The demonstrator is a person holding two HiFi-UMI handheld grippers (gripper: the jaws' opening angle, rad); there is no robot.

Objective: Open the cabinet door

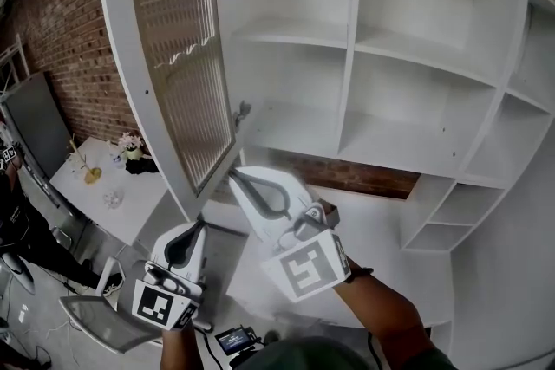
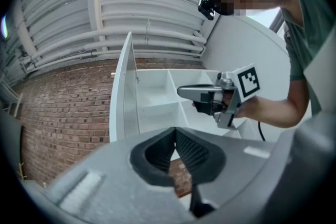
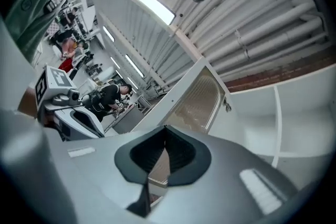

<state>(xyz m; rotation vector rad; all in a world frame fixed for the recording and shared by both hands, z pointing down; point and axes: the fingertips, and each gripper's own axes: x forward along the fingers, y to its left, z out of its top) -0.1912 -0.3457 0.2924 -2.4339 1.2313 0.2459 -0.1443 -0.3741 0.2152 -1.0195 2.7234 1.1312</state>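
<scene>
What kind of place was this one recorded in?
Likely an industrial-style workshop or lab: bare brick wall, exposed ceiling pipes, and an empty white cabinet with its ribbed-glass door open.

Site note: I am working in an industrial hall fitted out as a workshop-lab. Bare brick wall [image 1: 61, 30], ribbed metal ceiling [image 2: 63, 2] carrying pipes [image 2: 152, 36] and strip lights [image 3: 151, 3]. People [image 3: 107, 96] at benches [image 3: 128, 119] far off. White cabinet [image 1: 416, 56] and table [image 1: 130, 212] against the brick.
</scene>
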